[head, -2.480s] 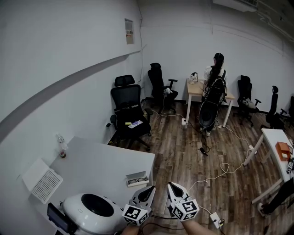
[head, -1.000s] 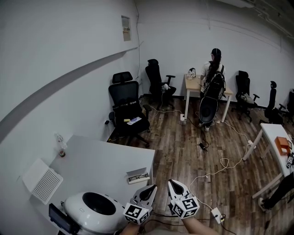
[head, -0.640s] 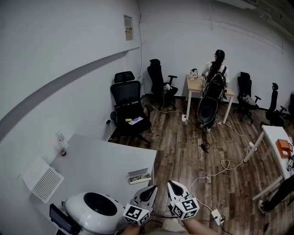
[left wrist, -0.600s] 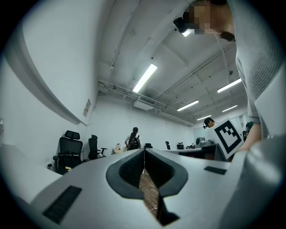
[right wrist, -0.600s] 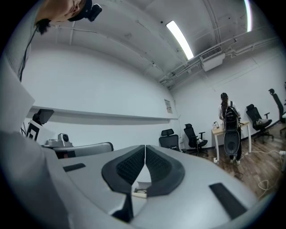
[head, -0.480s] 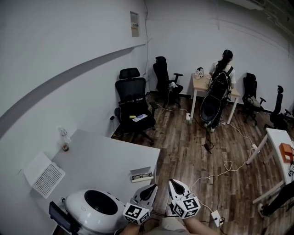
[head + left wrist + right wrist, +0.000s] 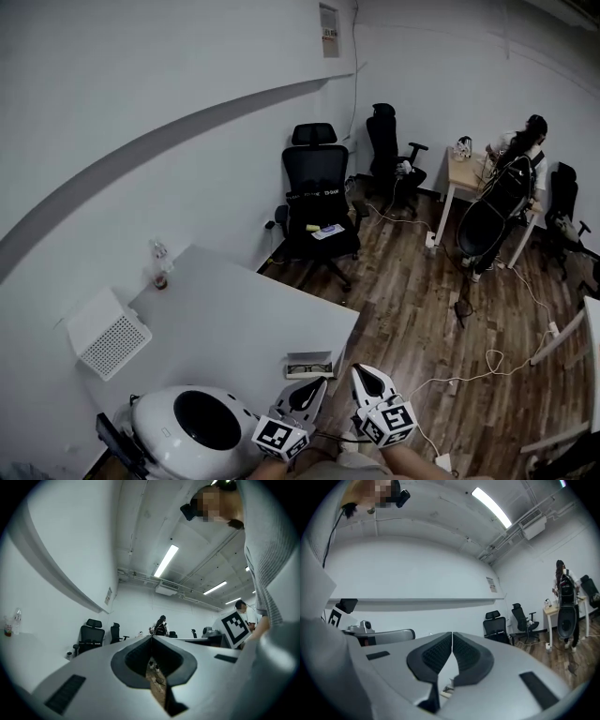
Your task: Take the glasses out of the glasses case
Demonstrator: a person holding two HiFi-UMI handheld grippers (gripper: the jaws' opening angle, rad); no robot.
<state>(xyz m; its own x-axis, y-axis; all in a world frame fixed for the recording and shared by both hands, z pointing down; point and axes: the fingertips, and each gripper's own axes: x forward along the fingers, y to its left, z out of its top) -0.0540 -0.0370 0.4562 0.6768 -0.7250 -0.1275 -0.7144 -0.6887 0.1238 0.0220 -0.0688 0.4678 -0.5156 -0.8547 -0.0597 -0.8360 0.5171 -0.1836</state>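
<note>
Fingers closed, left gripper (image 7: 316, 383) and right gripper (image 7: 360, 371) sit just behind the glasses case (image 7: 310, 365).

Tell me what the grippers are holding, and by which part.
Nothing. The left gripper and right gripper are both shut and empty.

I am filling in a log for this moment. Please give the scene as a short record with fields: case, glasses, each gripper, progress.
case: open, on the table near its edge
glasses: inside the case
left gripper: shut, empty, just short of the case
right gripper: shut, empty, beside the left one
progress: glasses not yet taken out
</note>
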